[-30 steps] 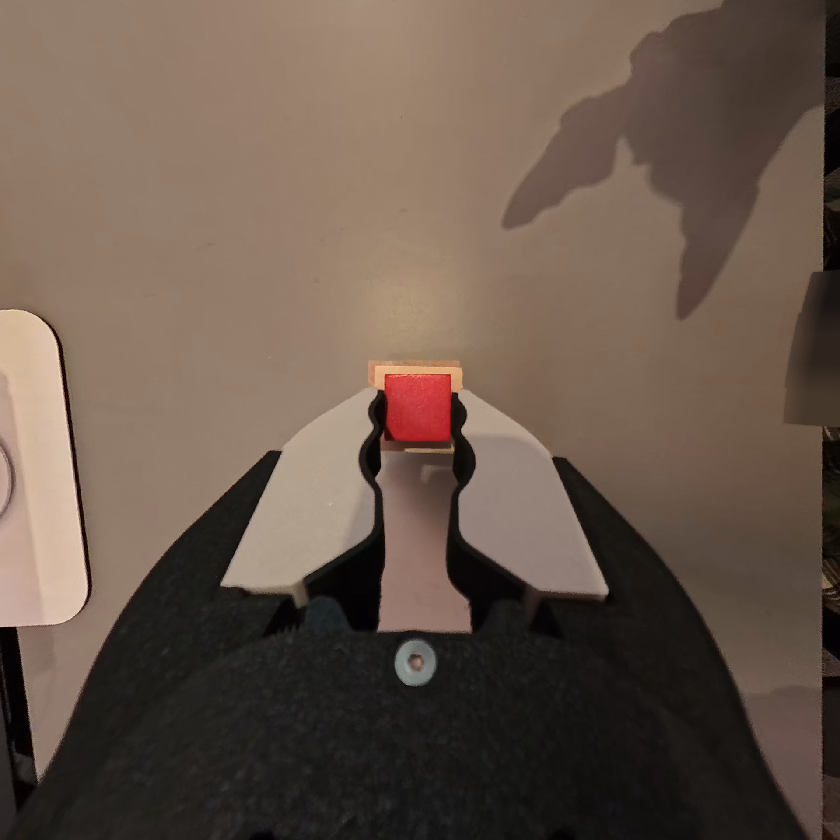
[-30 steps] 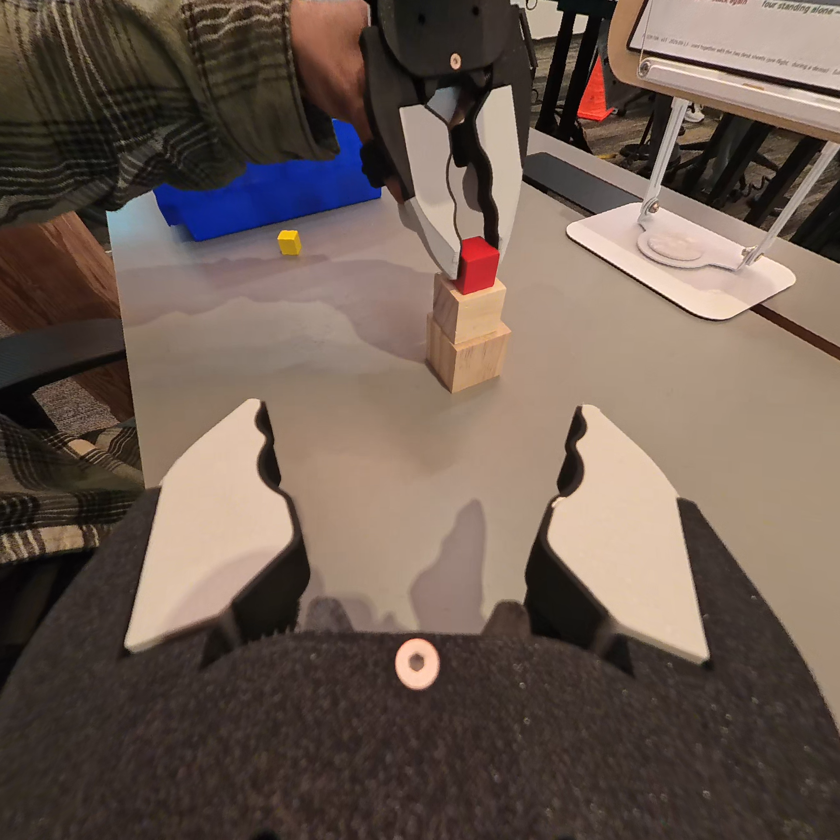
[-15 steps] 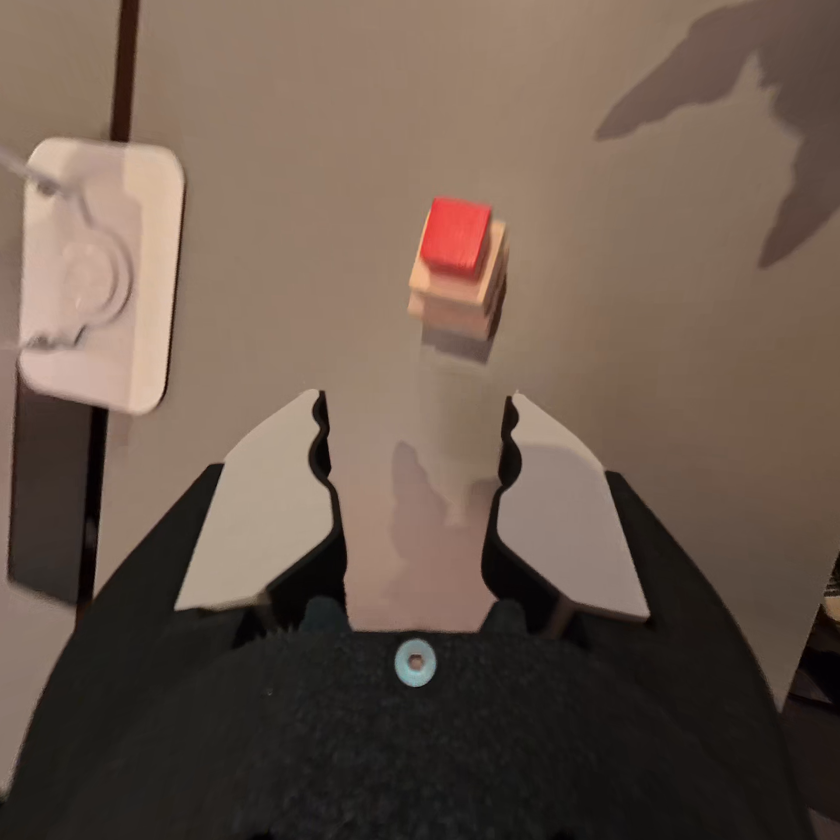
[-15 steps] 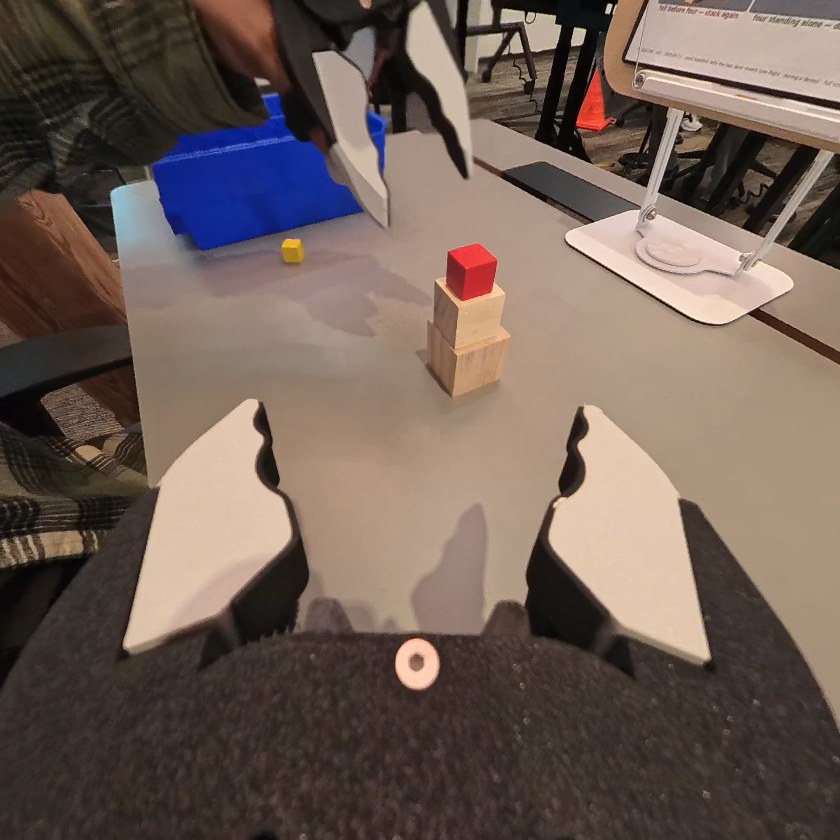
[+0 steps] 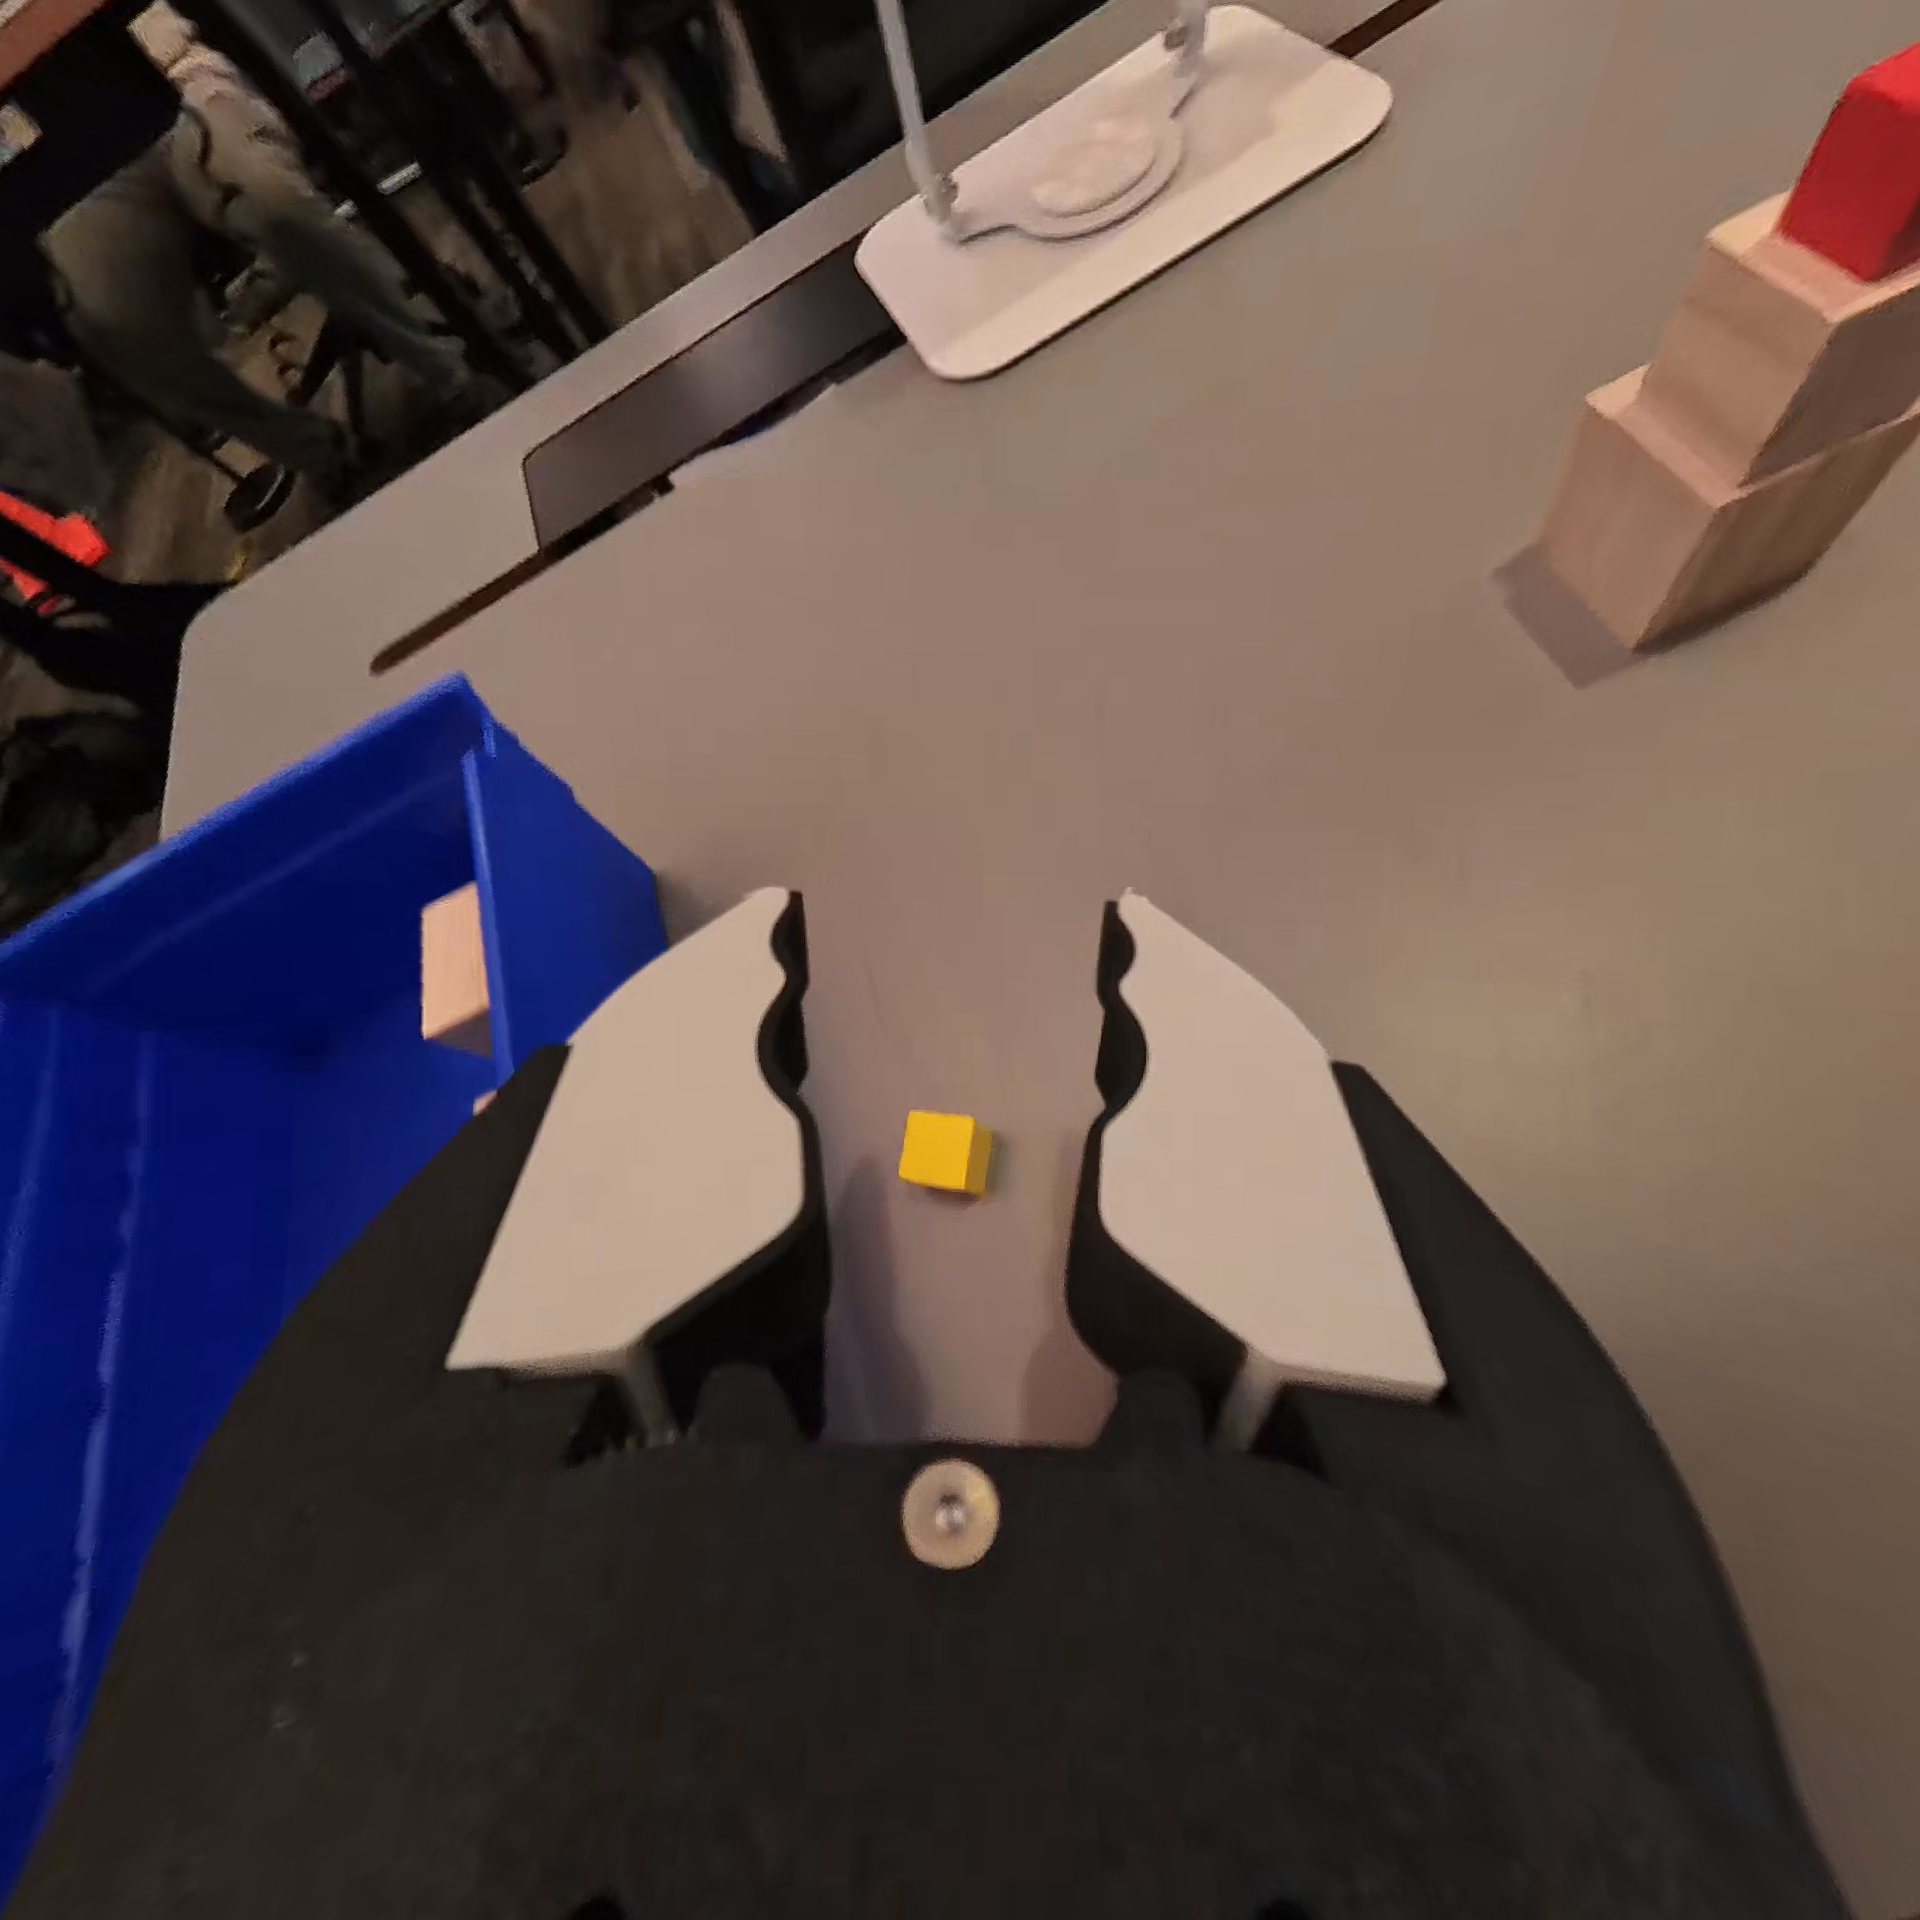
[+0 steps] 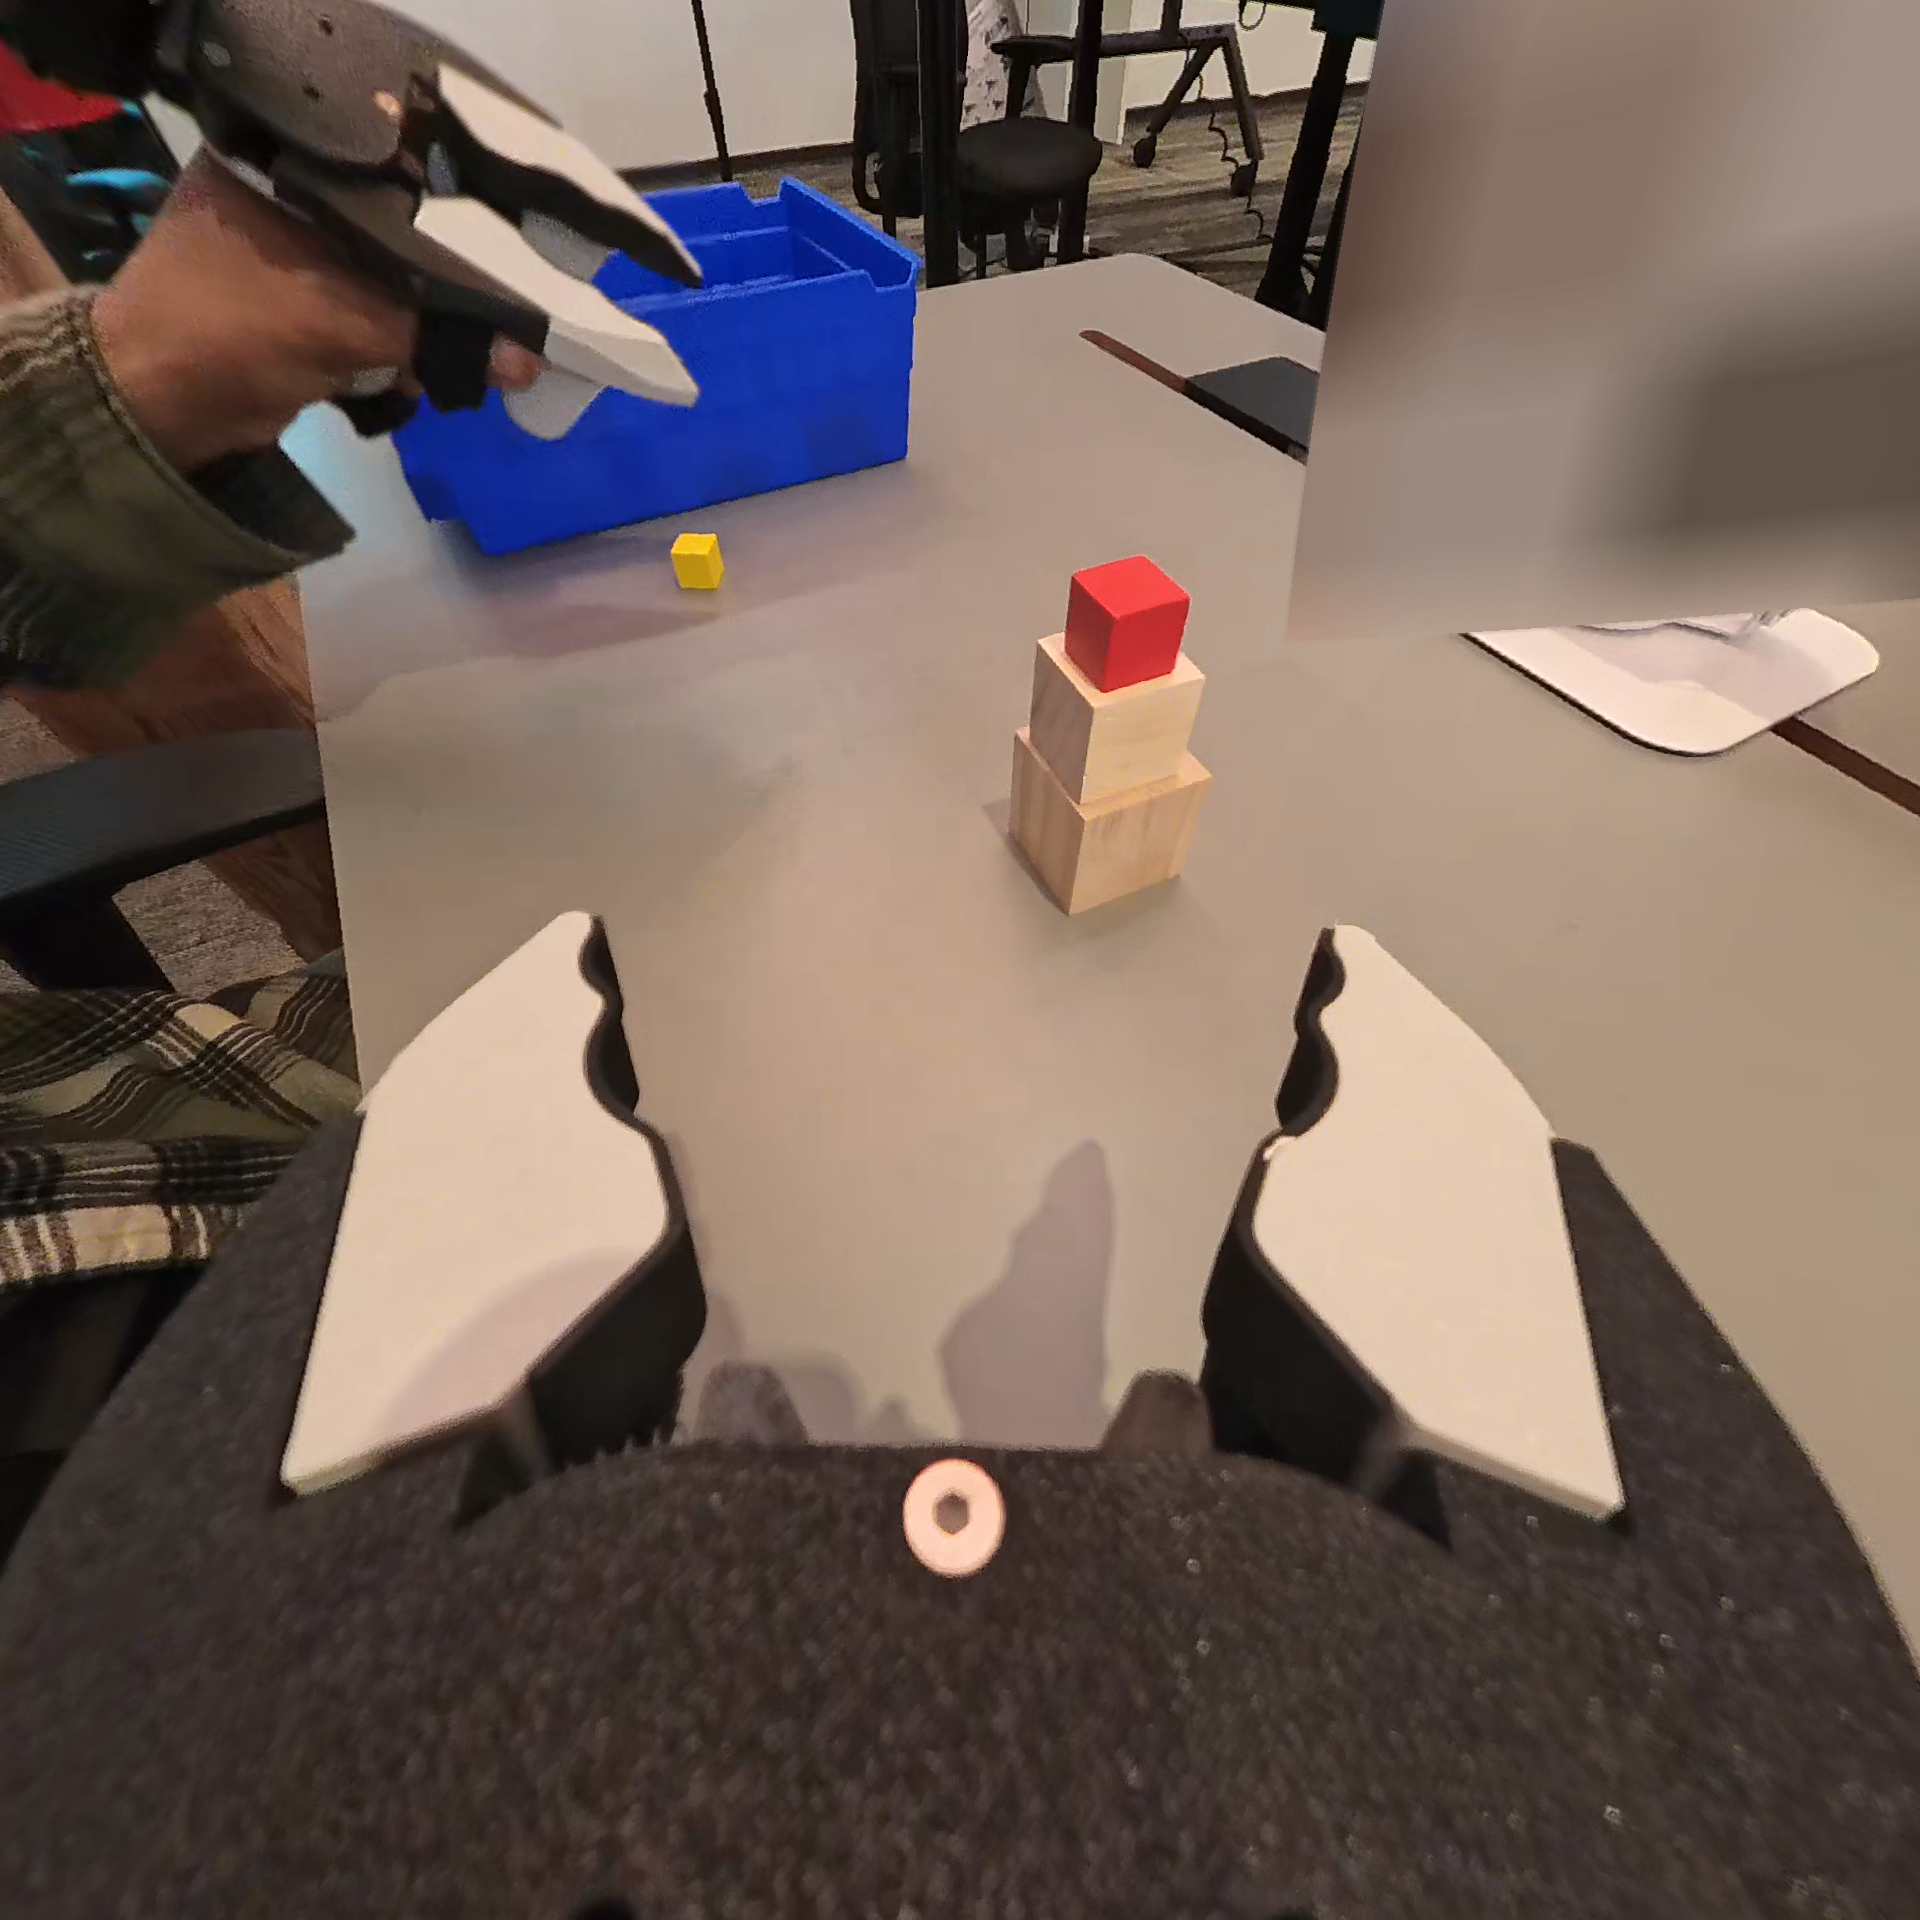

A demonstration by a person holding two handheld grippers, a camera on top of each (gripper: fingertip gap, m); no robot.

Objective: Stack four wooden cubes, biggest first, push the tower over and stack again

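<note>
- Left gripper [image 5: 948, 925]: jaws spread and empty, held above the tabletop [image 5: 1195, 748]; the yellow cube [image 5: 943, 1151] lies on the surface, framed between them.
- Right gripper [image 6: 961, 935]: jaws spread wide, empty, low over the tabletop.
- Tower at 12 to 1 o'clock from the right gripper: red cube [image 6: 1127, 620] on the medium wooden cube [image 6: 1117, 722], on the large wooden cube [image 6: 1107, 826].
- Yellow cube at 11 o'clock, apart from the tower, just beside the blue bin [image 6: 717, 416].
- A further wooden block [image 5: 453, 982] shows inside the bin.
- White stand base [image 5: 1132, 197] at 1 o'clock in the left wrist view.
</note>
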